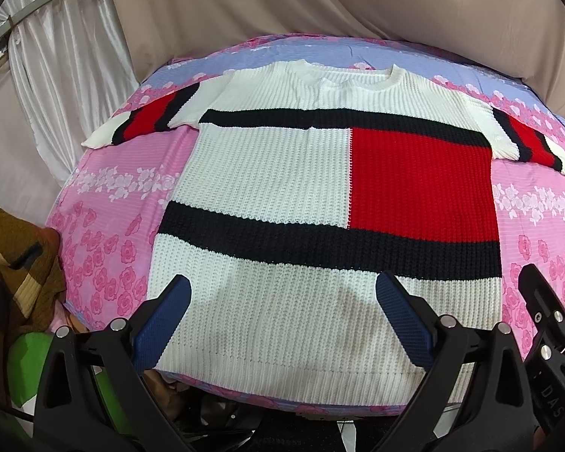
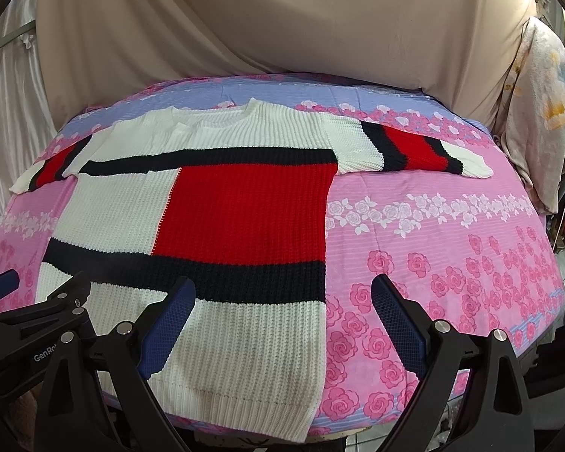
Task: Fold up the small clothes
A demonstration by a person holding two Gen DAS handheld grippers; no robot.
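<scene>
A white knit sweater (image 1: 275,173) with black bands and a red block lies flat and spread out, collar far, both short sleeves out to the sides, on a pink floral sheet (image 1: 105,196). My left gripper (image 1: 282,290) is open and empty, hovering above the sweater's near hem. In the right wrist view the same sweater (image 2: 222,211) lies left of centre. My right gripper (image 2: 284,293) is open and empty, above the hem's right corner. The right gripper's body shows at the left view's right edge (image 1: 546,324); the left gripper's body shows at the right view's left edge (image 2: 37,324).
Beige and white curtains (image 2: 282,19) hang behind the table. A brown patterned cloth (image 1: 11,263) is heaped off the left edge, with something green (image 1: 26,361) below it. Floral fabric (image 2: 538,113) hangs at the far right. Bare sheet (image 2: 452,233) lies right of the sweater.
</scene>
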